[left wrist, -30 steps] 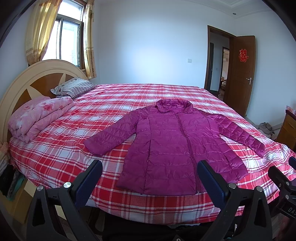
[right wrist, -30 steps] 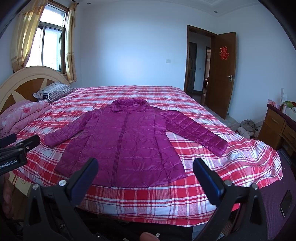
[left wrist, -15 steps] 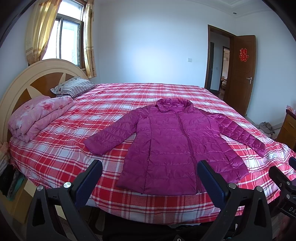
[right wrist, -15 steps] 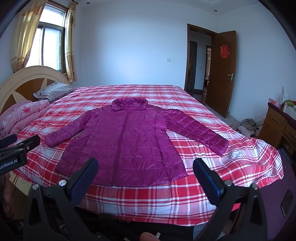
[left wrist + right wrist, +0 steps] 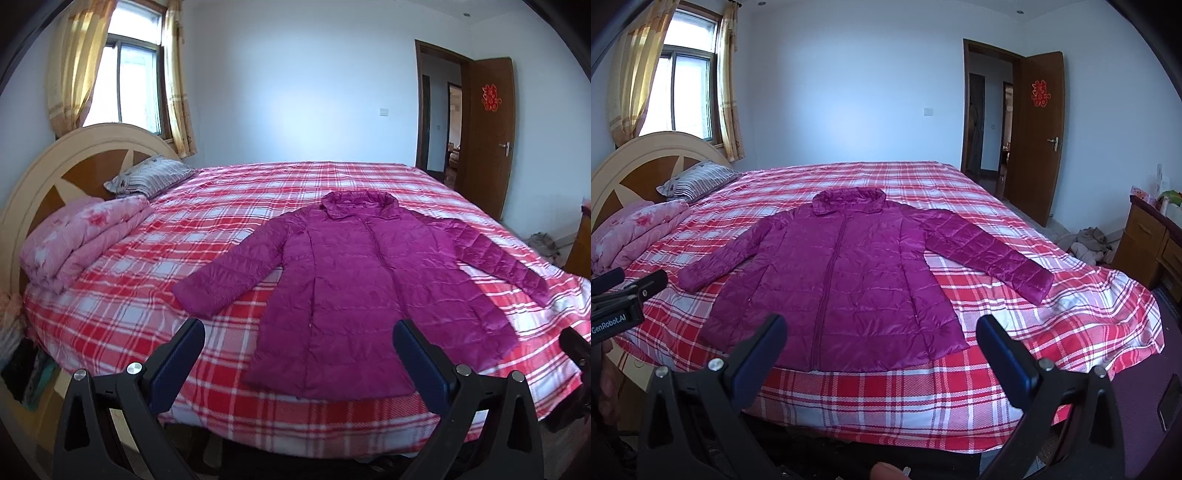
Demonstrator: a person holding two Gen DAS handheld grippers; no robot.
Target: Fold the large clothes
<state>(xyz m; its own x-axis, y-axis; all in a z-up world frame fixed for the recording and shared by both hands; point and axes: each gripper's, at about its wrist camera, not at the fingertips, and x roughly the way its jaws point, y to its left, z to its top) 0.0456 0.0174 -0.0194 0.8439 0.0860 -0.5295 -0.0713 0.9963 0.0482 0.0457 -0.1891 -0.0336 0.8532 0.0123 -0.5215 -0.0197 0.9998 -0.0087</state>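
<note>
A magenta quilted jacket (image 5: 354, 280) (image 5: 842, 280) lies flat and zipped on the bed, collar toward the far wall, both sleeves spread outward. Its hem lies near the bed's front edge. My left gripper (image 5: 297, 332) is open and empty, held off the bed just short of the hem's left half. My right gripper (image 5: 881, 330) is also open and empty, in front of the hem's right half. The left gripper's body (image 5: 624, 299) shows at the left edge of the right wrist view; the right gripper's tip (image 5: 576, 343) shows at the right edge of the left wrist view.
The bed has a red plaid sheet (image 5: 147, 295) (image 5: 1034, 325). A folded pink quilt (image 5: 81, 236) and striped pillow (image 5: 151, 177) lie by the headboard (image 5: 74, 162) on the left. A wooden cabinet (image 5: 1148, 240), floor clothes (image 5: 1086, 243) and an open door (image 5: 1038, 133) are at the right.
Both views shifted only slightly; the jacket appears a touch lower and nearer in frame. Both grippers stay open and the jacket has not moved.
</note>
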